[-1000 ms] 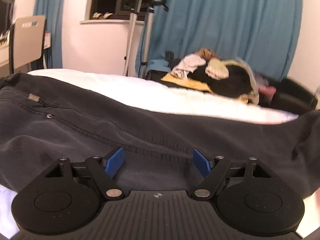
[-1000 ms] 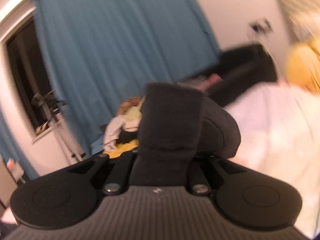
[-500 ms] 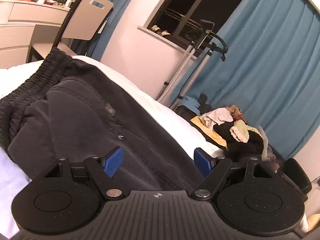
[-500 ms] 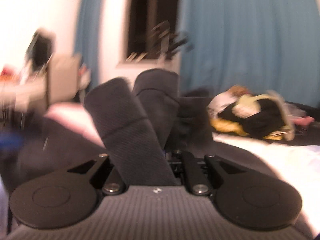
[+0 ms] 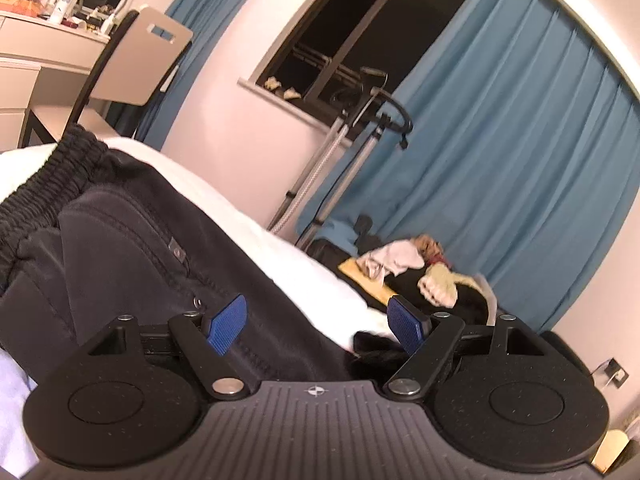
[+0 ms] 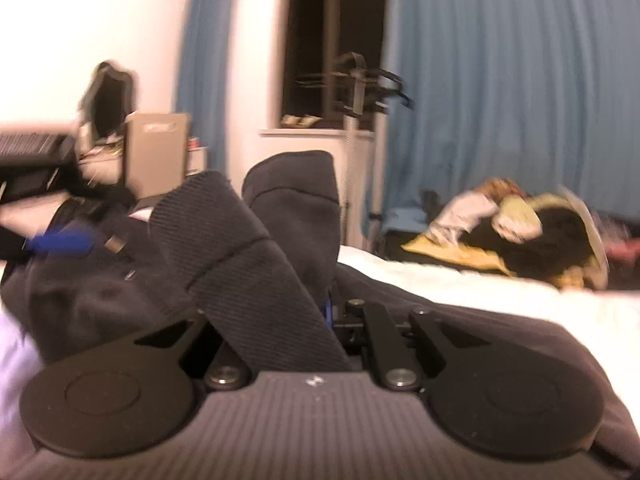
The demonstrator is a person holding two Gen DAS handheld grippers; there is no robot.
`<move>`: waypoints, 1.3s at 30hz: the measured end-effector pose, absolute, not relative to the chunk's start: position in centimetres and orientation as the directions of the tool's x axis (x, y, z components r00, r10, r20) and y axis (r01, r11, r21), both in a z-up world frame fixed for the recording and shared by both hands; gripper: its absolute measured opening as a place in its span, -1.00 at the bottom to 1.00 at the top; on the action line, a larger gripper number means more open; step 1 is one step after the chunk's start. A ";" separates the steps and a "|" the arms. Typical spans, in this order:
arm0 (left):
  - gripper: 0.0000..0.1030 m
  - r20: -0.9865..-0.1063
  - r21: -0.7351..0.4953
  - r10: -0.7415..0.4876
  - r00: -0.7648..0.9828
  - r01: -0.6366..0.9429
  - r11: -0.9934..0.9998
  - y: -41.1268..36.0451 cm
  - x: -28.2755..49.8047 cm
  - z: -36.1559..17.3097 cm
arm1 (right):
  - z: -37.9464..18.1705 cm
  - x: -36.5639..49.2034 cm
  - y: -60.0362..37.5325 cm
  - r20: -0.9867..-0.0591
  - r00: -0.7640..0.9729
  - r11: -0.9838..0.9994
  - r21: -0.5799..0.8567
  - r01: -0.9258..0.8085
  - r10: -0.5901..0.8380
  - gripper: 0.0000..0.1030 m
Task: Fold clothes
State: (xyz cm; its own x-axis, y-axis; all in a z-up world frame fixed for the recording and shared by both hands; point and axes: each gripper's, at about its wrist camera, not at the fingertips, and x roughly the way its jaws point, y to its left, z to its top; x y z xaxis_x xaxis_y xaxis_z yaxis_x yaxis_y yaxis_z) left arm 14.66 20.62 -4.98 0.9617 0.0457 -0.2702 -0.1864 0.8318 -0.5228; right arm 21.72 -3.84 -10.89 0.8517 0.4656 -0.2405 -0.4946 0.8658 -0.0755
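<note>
Dark grey trousers (image 5: 132,248) with elastic waistband, spread flat across white bed (image 5: 280,252)

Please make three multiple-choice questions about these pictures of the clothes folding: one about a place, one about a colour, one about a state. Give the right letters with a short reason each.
1. Where do the dark trousers lie?
A. on the white bed
B. on the chair
C. on the window sill

2. What colour are the curtains?
A. red
B. blue
C. green

3. What is the state of the right gripper?
A. open and empty
B. shut on the ribbed trouser cuffs
C. shut on a yellow towel

Answers:
1 A: the white bed shows under and beside the trousers.
2 B: blue folds hang beside the dark window.
3 B: the ribbed trouser cuffs rise from between its closed fingers; the left gripper is open.
</note>
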 end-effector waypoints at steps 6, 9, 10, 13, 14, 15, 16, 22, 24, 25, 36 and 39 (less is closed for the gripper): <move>0.57 -0.244 -0.517 0.046 0.969 -0.171 0.839 20.5 14.1 -4.7 | -14.7 20.4 -0.6 -0.338 0.801 0.822 -0.117 -0.558 0.495 -0.76; 0.57 -0.252 -0.507 0.025 0.967 -0.154 0.848 20.1 14.4 -4.8 | -13.8 20.4 -0.6 -0.337 0.792 0.808 -0.129 -0.575 0.510 -0.50; 0.57 -0.255 -0.504 0.013 0.967 -0.144 0.852 19.9 14.5 -5.0 | -13.3 20.4 -0.8 -0.341 0.778 0.792 -0.132 -0.596 0.528 -0.29; 0.57 -0.262 -0.481 -0.018 0.965 -0.115 0.869 19.1 14.7 -5.1 | -11.7 19.2 -1.9 -0.370 0.707 0.712 -0.150 -0.686 0.603 0.03; 0.57 -0.261 -0.474 -0.029 0.965 -0.102 0.875 18.8 14.8 -5.1 | -11.2 18.6 -2.5 -0.382 0.677 0.678 -0.156 -0.718 0.629 0.07; 0.57 -0.261 -0.465 -0.039 0.965 -0.090 0.881 18.5 14.9 -5.2 | -10.7 18.0 -3.3 -0.392 0.659 0.660 -0.153 -0.735 0.642 0.08; 0.57 -0.263 -0.454 -0.046 0.964 -0.082 0.887 18.1 15.0 -5.2 | -10.2 17.6 -4.4 -0.397 0.648 0.657 -0.135 -0.742 0.650 0.09; 0.57 -0.306 -0.336 -0.083 0.948 -0.026 0.941 14.8 16.3 -6.0 | -7.6 16.1 -11.6 -0.336 0.727 0.779 0.031 -0.626 0.598 0.18; 0.57 -0.331 -0.303 -0.077 0.940 -0.029 0.952 14.0 16.6 -6.6 | -7.2 16.0 -13.8 -0.292 0.778 0.825 0.088 -0.558 0.557 0.18; 0.57 -0.348 -0.291 -0.069 0.935 -0.038 0.956 13.7 16.9 -6.9 | -7.2 16.3 -14.7 -0.278 0.794 0.839 0.121 -0.530 0.541 0.18; 0.56 -0.351 -0.144 0.071 0.934 -0.129 0.981 11.7 15.9 -7.4 | -14.4 20.7 -16.3 -0.404 0.838 0.929 0.114 -0.351 0.366 0.19; 0.57 -0.329 -0.095 0.065 0.942 -0.102 0.990 10.9 15.7 -7.1 | -14.2 21.1 -16.4 -0.412 0.831 0.927 0.148 -0.344 0.374 0.19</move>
